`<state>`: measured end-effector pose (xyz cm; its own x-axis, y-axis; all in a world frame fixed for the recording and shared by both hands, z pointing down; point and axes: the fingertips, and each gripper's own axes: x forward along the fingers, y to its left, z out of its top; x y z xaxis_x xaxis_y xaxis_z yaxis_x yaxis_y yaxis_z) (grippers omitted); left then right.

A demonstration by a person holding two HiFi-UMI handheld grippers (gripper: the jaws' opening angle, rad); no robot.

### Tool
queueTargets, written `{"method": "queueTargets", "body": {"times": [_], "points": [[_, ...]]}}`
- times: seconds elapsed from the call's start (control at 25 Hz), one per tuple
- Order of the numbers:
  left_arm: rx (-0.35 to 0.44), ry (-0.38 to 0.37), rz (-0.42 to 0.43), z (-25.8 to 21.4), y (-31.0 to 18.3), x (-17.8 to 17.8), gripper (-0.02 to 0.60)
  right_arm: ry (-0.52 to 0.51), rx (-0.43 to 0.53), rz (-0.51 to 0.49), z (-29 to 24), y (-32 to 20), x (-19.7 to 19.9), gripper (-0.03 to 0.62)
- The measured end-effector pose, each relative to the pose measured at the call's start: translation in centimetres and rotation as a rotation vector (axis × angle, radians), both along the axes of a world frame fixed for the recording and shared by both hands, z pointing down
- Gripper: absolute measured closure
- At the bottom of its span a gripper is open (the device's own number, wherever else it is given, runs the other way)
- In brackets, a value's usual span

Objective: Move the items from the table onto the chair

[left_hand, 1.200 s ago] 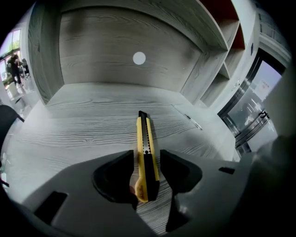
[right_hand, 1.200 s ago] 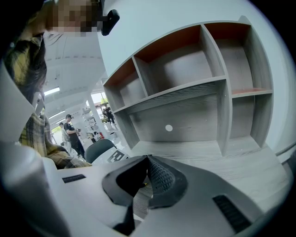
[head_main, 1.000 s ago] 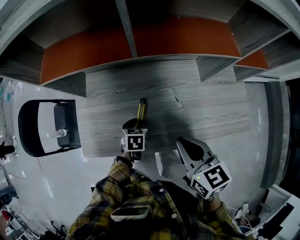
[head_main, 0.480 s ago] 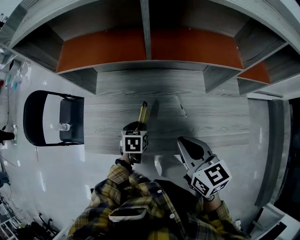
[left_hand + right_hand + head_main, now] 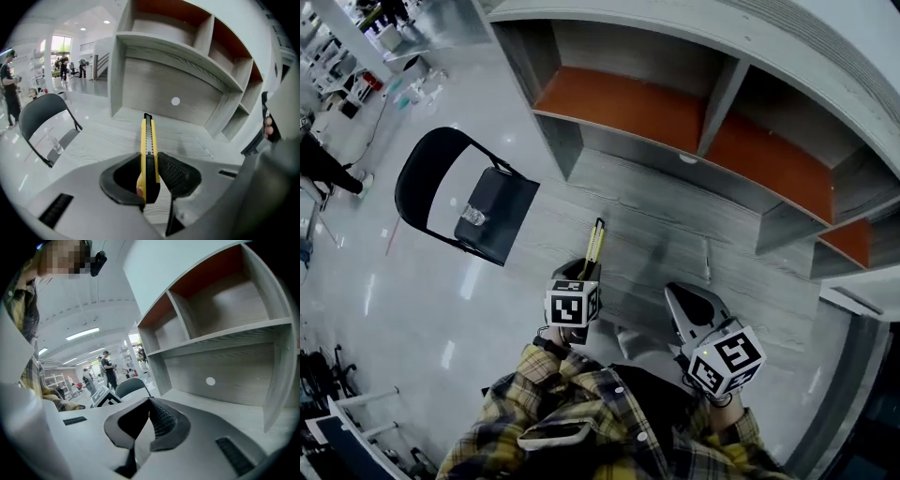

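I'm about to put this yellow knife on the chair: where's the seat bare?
Bare: the seat half toward the table, beside the clear cup. Crowded: only the backrest side, where the cup stands.

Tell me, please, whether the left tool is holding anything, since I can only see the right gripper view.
Observer: Yes. The left tool has just been closing its jaws, and they clamp a yellow utility knife that sticks out ahead of them.
Operator: Thank you. Is anything on the chair?
Observer: A small clear container stands on the seat of the chair.
Operator: And does the table hold anything more?
Observer: One thin pen-like item lies on the table, out toward the shelf unit.
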<state>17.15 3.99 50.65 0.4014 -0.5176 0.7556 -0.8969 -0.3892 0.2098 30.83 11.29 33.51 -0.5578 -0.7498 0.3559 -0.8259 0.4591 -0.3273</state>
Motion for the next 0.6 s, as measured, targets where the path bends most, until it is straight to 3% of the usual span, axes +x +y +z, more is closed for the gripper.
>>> {"method": "queueTargets", "body": {"times": [0.36, 0.6], "points": [[0.016, 0.000, -0.268, -1.0, 0.9, -7.5, 0.465, -0.020, -0.023, -0.250, 0.4, -2.9, -5.0, 0.577], [0.004, 0.032, -0.381, -0.8, 1.7, -12.3, 0.465, 0.000, -0.027, -0.333, -0.2, -3.3, -8.8, 0.577]]}}
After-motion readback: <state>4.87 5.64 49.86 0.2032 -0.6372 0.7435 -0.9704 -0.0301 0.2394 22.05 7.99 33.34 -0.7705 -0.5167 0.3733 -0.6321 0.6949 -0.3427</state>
